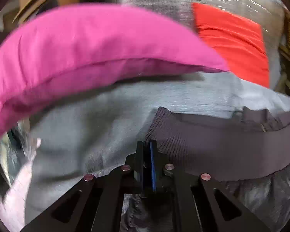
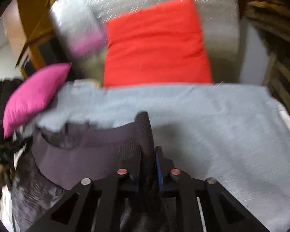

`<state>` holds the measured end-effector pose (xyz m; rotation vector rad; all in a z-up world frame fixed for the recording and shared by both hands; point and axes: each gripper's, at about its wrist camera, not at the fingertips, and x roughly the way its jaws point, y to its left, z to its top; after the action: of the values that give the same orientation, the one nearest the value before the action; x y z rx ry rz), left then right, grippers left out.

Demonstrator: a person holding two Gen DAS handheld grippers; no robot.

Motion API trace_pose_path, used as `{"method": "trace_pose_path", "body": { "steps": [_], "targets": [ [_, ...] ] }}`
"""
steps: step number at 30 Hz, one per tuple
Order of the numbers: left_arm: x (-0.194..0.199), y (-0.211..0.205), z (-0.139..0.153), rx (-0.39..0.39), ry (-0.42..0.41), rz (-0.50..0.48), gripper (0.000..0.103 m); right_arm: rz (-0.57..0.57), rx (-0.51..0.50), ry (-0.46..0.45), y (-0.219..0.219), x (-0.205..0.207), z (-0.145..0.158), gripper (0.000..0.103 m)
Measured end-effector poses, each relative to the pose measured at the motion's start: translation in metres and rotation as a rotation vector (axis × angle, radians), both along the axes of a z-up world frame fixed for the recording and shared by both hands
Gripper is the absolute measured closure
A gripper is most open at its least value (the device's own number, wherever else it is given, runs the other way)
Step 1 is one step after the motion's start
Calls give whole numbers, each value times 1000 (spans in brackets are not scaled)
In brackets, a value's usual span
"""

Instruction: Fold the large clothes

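Grey blanket covers the sofa; left gripper and right gripper each pinch the dark garment's ribbed hem.

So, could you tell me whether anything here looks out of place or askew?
Nothing looks damaged or spilled. The pink cushion lies tilted at the grey blanket's edge, unlike the red cushion propped squarely behind. The dark garment is bunched, pinched in both the left claw and the right claw.
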<state>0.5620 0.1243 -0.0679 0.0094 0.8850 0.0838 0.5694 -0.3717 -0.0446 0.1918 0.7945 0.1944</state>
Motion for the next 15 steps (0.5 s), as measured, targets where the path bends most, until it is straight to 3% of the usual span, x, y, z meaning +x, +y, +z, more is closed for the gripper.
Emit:
{"method": "trace_pose_path", "body": {
  "steps": [5, 6, 9, 11, 15],
  "targets": [
    [7, -4, -27, 38, 58, 31, 96, -89, -50, 61, -7, 15, -31, 97],
    [9, -4, -30, 41, 66, 35, 96, -135, -75, 67, -11, 16, -37, 103],
    [12, 5, -38, -4, 94, 48, 96, -207, -52, 100, -35, 18, -46, 103],
    [12, 4, -39, -7, 94, 33, 96, -222, 5, 132, -51, 18, -53, 102],
    [9, 1, -34, -21, 83, 22, 91, -224, 133, 106, -65, 10, -47, 101]
  ]
}}
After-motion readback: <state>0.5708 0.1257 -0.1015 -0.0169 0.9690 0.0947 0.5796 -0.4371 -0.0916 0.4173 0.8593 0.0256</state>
